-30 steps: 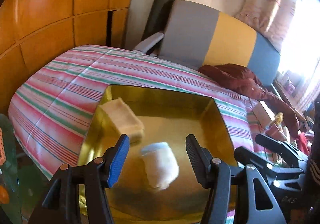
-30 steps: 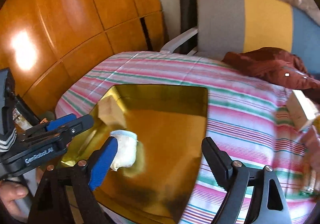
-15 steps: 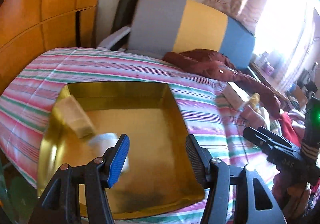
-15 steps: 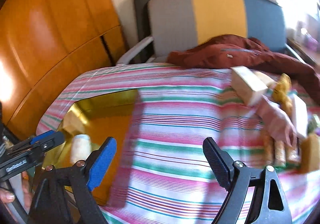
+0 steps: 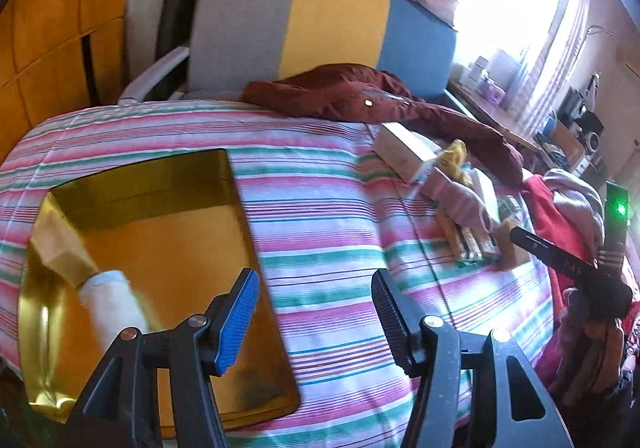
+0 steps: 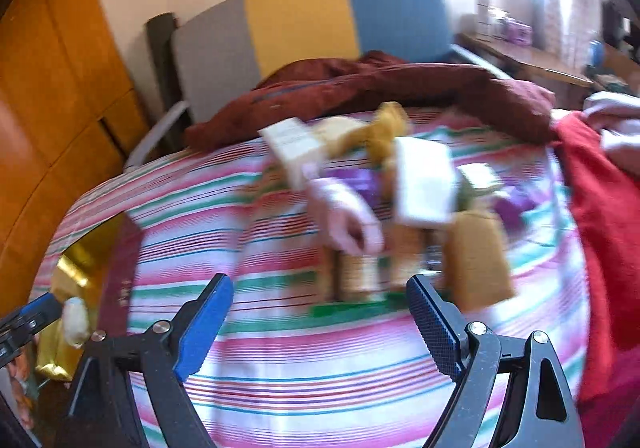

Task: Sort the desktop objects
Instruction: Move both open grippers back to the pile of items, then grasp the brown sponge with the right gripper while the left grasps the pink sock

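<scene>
Shallow gold metallic tray (image 5: pixel 168 232) sits at the table's 9 o'clock side; inside it a pale tan block (image 5: pixel 60 248) against the 10 o'clock wall, and a white cylindrical jar (image 5: pixel 114 304) lying just below it, touching or nearly so. Only the left wrist view gives the tray whole; the right wrist view catches just its corner at the frame's 8 o'clock.

Unsorted cluster of small boxes and packets (image 6: pixel 384 215) lies at the 3 o'clock end: cream carton, white flat box, pink rolled item, yellow cloth-like piece, tan blocks. Right view has it centred but motion-blurred, labels unreadable; left view shows it small, at 2 o'clock.

Surface: pink-green-white striped cloth (image 5: pixel 328 232) over the table. Maroon garment (image 5: pixel 360 95) at 12 o'clock edge, grey-yellow-blue panelled chair (image 5: pixel 328 27) behind, orange wood panelling at 9–10 o'clock, bright window at 1–2 o'clock.

Left gripper (image 5: pixel 316 312): jaws parted, nothing between, over cloth beside the tray. Right gripper (image 6: pixel 320 320): jaws wide apart, empty, facing the cluster, not touching.
</scene>
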`<state>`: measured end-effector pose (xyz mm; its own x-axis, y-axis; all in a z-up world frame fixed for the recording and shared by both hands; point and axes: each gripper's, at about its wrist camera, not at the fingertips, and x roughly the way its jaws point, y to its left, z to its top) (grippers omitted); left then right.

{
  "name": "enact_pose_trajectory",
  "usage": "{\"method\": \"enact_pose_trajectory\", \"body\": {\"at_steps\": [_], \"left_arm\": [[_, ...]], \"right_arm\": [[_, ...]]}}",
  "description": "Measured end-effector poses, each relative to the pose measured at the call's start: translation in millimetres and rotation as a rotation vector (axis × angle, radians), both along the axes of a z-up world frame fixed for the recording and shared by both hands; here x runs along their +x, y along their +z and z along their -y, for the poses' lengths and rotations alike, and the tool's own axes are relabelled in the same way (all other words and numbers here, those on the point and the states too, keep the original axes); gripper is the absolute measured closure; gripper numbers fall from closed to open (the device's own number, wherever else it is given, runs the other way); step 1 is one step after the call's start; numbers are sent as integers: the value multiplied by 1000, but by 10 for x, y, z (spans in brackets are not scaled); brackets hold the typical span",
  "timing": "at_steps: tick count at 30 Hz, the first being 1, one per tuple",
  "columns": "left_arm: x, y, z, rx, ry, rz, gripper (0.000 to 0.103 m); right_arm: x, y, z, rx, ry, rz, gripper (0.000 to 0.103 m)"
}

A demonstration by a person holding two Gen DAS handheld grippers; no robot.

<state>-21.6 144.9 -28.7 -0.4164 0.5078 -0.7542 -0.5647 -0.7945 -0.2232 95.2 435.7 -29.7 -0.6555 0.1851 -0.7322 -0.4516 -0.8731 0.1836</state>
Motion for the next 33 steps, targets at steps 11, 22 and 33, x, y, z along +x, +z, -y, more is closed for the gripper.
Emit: {"method": "enact_pose_trajectory", "body": {"at_steps": [11, 22, 33], "left_arm": [[149, -1, -652, -21, -134, 6, 44], [195, -129, -1190, -42, -216, 50, 44], [66, -165, -1770, 5, -268, 133, 42]], "right_arm": [[113, -160, -890, 23, -130, 136, 14], [12, -443, -1170, -31, -147, 186, 21], [-90, -574, -1109, -16, -93, 253, 55]]}}
